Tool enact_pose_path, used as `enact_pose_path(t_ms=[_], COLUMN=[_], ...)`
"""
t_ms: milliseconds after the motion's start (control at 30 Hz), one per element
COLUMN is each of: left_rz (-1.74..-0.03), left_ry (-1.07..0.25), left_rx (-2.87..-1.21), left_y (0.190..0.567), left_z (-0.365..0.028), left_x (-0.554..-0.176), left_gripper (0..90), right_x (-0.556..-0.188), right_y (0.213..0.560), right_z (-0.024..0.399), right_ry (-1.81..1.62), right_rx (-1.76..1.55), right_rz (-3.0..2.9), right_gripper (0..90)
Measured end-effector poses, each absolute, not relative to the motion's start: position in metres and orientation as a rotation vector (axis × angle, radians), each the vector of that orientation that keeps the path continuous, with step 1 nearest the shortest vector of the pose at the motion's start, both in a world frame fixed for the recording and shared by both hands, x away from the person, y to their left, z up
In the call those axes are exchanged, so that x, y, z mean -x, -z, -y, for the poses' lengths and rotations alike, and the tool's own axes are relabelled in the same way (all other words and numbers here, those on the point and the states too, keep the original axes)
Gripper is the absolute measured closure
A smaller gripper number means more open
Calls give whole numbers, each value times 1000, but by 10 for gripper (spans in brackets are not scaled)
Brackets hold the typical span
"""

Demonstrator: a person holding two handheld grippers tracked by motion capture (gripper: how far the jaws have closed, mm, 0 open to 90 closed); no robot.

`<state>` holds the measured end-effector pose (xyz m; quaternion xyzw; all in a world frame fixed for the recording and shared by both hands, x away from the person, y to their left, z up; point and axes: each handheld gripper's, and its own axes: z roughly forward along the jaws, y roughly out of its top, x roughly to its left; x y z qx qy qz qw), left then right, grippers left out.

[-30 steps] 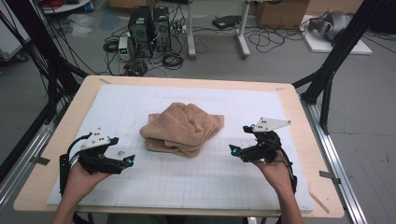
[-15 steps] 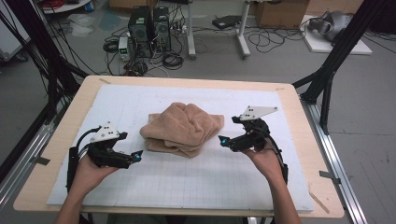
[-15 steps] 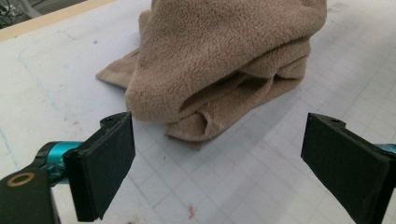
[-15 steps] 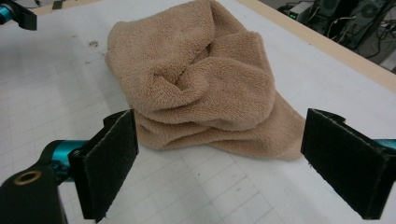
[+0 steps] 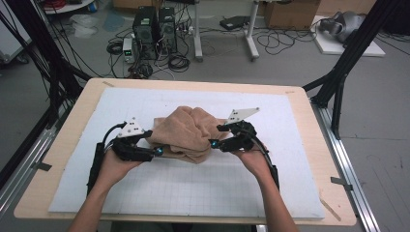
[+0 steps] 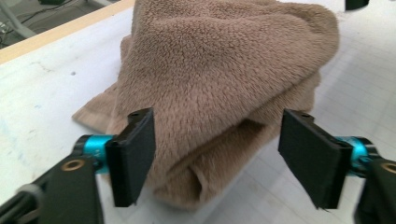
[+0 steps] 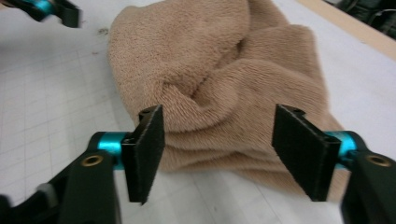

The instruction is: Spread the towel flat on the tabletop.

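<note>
Tan terry towel (image 5: 187, 133), thick looped pile, lies bunched in a rounded, several-layered heap on the white gridded mat (image 5: 203, 188), which covers a pale wooden table (image 5: 309, 135).

Left gripper (image 5: 155, 152): black body, grey three-cornered plate on top, cyan collars behind flat, matte black rectangular pads. In the left gripper view the towel's rolled, folded end sits between the two jaws. The left-hand pad (image 6: 135, 156) lies against or just beside the pile; contact cannot be confirmed. The right-hand pad (image 6: 310, 156) stands apart from the cloth, with mat showing between. Jaws partly open and have just been closing, with the towel end between them, not yet clamped.

Right gripper (image 5: 212, 143): same build. In the right gripper view the stacked soft folds of the towel's other end lie between the jaws. The left-hand pad (image 7: 148, 151) is at the edge of the folds, touching or nearly so; the right-hand pad (image 7: 303, 151) stands in front of the pile, and a gap cannot be judged. Jaws partly open and have just been closing around the folds, with no firm pinch visible.

Both grippers sit low at the mat, one at each end of the heap, jaws pointing inward toward each other.
</note>
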<state>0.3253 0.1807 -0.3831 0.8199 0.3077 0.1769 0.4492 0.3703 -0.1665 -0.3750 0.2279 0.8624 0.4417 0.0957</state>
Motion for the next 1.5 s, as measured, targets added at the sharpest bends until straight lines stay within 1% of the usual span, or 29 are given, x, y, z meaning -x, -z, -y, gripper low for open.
enact_pose_path(t_ms=[33, 67, 133, 233, 267, 333, 367, 400, 433, 467, 533, 667, 733, 867, 900, 967, 1000, 1067, 1133, 1167, 1267, 1300, 1400, 1433, 1467, 1500], left_rz=[-759, -766, -789, -800, -813, -860, -860, -859, -864, -860, -860, -835, -816, -778, -766, -710, -710, -682, -654, -654, -643, -631, -626, -623, -618, -618], left_ry=[-429, -405, -376, -369, -381, -376, -376, -374, -368, -373, -373, -352, -364, -376, -374, -366, -366, -368, -361, -361, -342, -317, -296, -284, -279, -250], left_rx=[-2033, -2028, -2072, -2095, -2101, -2104, -2104, -2107, -2102, -2104, -2107, -2105, -2101, -2076, -2078, -2059, -2059, -2058, -2070, -2070, -2073, -2082, -2097, -2111, -2129, -2140], left_y=[386, 389, 400, 407, 411, 419, 419, 421, 422, 422, 421, 415, 410, 398, 395, 386, 386, 383, 382, 382, 386, 390, 398, 402, 408, 415], left_z=[-179, -176, -171, -167, -166, -164, -164, -163, -163, -164, -165, -170, -171, -175, -176, -179, -179, -179, -179, -179, -180, -180, -179, -179, -178, -178], left_x=[-329, -333, -343, -349, -352, -361, -361, -362, -363, -364, -363, -359, -354, -341, -337, -315, -315, -298, -278, -278, -263, -253, -244, -241, -238, -237], left_gripper=[334, 334, 387, 467, 538, 604, 634, 634, 656, 712, 749, 781, 784, 798, 799, 800, 801, 801, 800, 800, 800, 800, 799, 799, 796, 791], right_x=[-373, -373, -380, -387, -389, -393, -394, -394, -395, -396, -395, -390, -388, -371, -366, -355, -344, -328, -314, -307, -285, -278, -261, -261, -252, -250], right_y=[379, 379, 390, 399, 401, 405, 406, 406, 407, 407, 407, 403, 401, 385, 381, 376, 373, 372, 373, 374, 377, 379, 390, 390, 401, 403], right_z=[163, 163, 152, 148, 147, 147, 147, 147, 147, 147, 146, 152, 154, 167, 170, 174, 176, 178, 180, 180, 181, 181, 179, 179, 177, 177], right_ry=[-1302, -1302, -1292, -1325, -1329, -1349, -1349, -1349, -1350, -1345, -1332, -1334, -1339, -1365, -1377, -1397, -1399, -1388, -1392, -1391, -1391, -1388, -1326, -1326, -1298, -1283], right_rx=[-675, -675, -682, -697, -711, -723, -729, -729, -736, -727, -716, -698, -684, -646, -630, -617, -600, -567, -554, -552, -518, -509, -501, -501, -504, -505], right_rz=[-2572, -2572, -2610, -2618, -2625, -2640, -2642, -2642, -2644, -2645, -2660, -2661, -2658, -2652, -2646, -2652, -2659, -2675, -2695, -2707, -2717, -2721, -2761, -2761, -2793, -2801], right_gripper=[379, 379, 413, 466, 495, 570, 601, 601, 637, 697, 748, 773, 775, 785, 786, 790, 791, 792, 795, 795, 796, 796, 796, 796, 796, 794])
